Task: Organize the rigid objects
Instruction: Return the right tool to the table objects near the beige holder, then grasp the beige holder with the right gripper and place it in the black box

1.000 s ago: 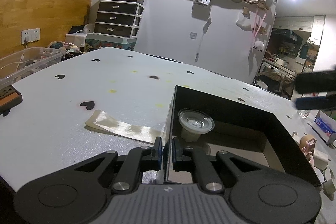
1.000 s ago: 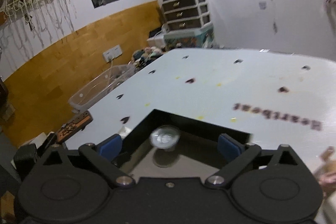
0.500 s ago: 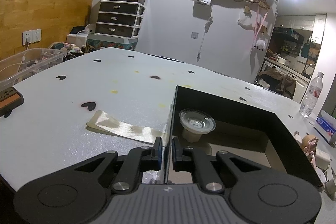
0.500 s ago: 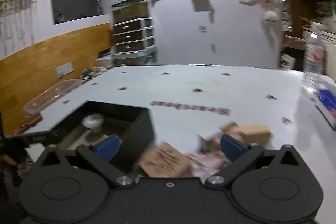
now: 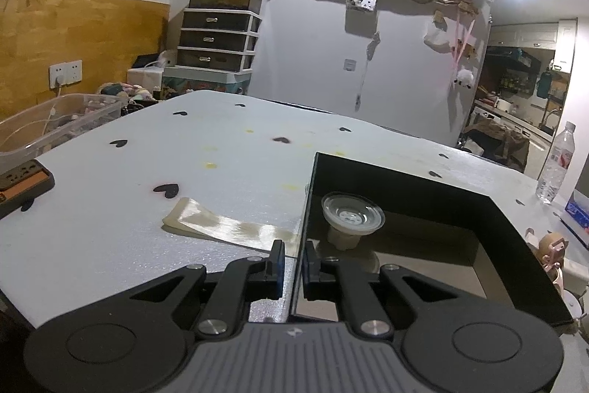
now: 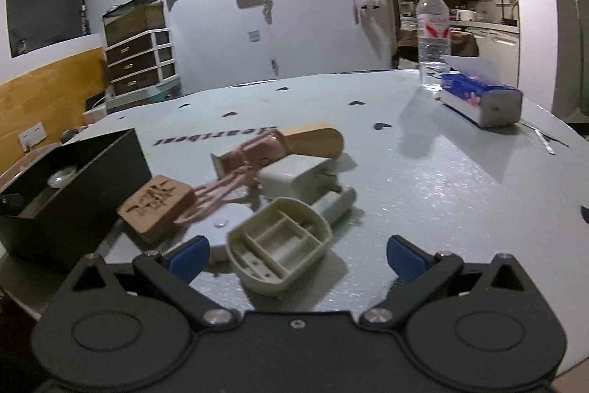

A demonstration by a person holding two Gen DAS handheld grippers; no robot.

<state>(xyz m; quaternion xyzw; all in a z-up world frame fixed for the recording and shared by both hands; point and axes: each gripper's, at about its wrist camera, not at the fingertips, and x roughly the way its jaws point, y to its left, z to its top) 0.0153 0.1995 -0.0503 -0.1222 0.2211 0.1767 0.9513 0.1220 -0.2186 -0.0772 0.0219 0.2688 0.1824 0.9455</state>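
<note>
1. My left gripper [image 5: 293, 269] is pinched shut on the near wall of the open black rectangular box [image 5: 416, 188], one finger outside and one inside, holding it steady on the white foam tabletop with black heart prints [image 5: 147, 201].
2. One piece is already in the box: a clear round suction cup on a short white stem [image 5: 351, 220], standing near the left wall.
3. My right gripper [image 6: 294, 255] stands wide open and holds nothing; it hangs low over the pile of loose pieces just right of the box.
4. Nearest my open fingers lies a cream plastic tray with inner dividers [image 6: 281, 245], tilted, its open side up. Behind it are a white square charger block [image 6: 296, 179], a carved wooden block [image 6: 156, 203] and a pink comb-like piece [image 6: 250, 157].
5. I judge this the reach for the next piece, most likely the tray.
6. The next move calls for dropping lower, bracketing the tray's two outer walls, closing on it, then lifting it across into the box.
</note>
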